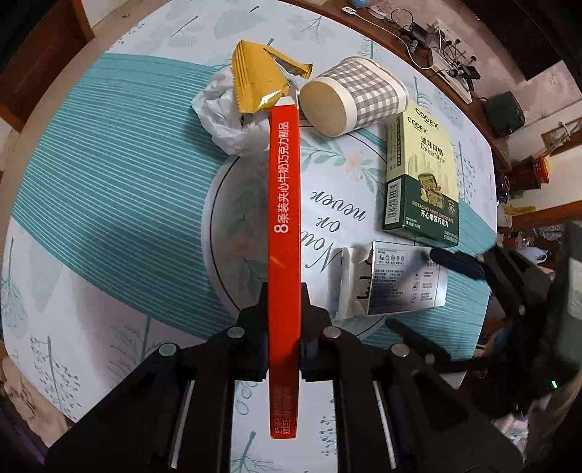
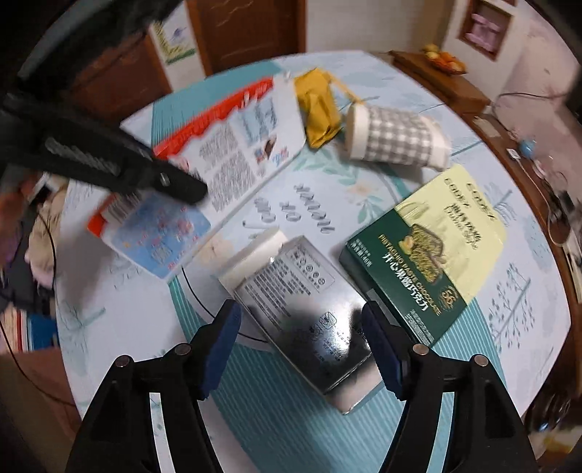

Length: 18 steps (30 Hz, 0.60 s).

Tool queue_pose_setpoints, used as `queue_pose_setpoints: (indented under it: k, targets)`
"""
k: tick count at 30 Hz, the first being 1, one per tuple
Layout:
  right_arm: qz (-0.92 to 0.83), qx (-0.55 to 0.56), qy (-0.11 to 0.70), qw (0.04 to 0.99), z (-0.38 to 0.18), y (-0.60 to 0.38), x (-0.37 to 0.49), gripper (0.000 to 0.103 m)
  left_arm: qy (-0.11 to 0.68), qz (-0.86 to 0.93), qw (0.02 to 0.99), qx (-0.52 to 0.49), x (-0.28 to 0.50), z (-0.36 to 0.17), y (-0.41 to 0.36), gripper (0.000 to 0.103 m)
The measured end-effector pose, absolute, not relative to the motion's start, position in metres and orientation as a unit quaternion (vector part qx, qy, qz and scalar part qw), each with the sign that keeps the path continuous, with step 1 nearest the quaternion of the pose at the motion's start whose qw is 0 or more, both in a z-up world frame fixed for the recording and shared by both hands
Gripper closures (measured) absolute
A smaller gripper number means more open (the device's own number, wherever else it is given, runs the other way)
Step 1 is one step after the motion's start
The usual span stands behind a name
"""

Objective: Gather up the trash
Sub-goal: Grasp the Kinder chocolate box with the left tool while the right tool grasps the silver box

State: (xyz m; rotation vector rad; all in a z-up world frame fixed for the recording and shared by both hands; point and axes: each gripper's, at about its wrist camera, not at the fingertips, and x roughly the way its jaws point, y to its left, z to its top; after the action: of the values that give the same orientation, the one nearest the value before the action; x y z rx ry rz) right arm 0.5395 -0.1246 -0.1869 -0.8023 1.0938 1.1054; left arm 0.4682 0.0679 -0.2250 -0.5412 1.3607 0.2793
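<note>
My left gripper (image 1: 283, 294) is shut on a flat red and white chocolate box (image 1: 284, 203), held on edge above the table; the box also shows in the right wrist view (image 2: 232, 145). My right gripper (image 2: 302, 320) is open, its blue pads either side of a silver carton (image 2: 309, 309) lying on the table; that carton shows in the left wrist view (image 1: 403, 283). A green CODEX chocolate box (image 2: 425, 251), a checked paper cup (image 2: 396, 138) on its side, a gold wrapper (image 2: 320, 105) and crumpled white plastic (image 1: 229, 120) lie beyond.
The round table (image 2: 509, 327) has a teal and white leaf-print cloth. A wooden sideboard (image 1: 436, 54) with cables and chargers stands beyond the table's far edge. Wooden doors (image 2: 251, 29) stand behind.
</note>
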Motion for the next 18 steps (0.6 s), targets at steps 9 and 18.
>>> queue_pose_setpoints:
  k: [9, 18]
  targets:
    - [0.496, -0.431, 0.467, 0.591, -0.213, -0.109, 0.548, 0.018, 0.625, 0.120, 0.735, -0.235, 0.456, -0.220, 0.075, 0.094]
    - [0.489, -0.408, 0.501, 0.586, -0.214, -0.104, 0.555, 0.039, 0.625, 0.115, 0.740, -0.223, 0.440, -0.214, 0.073, 0.095]
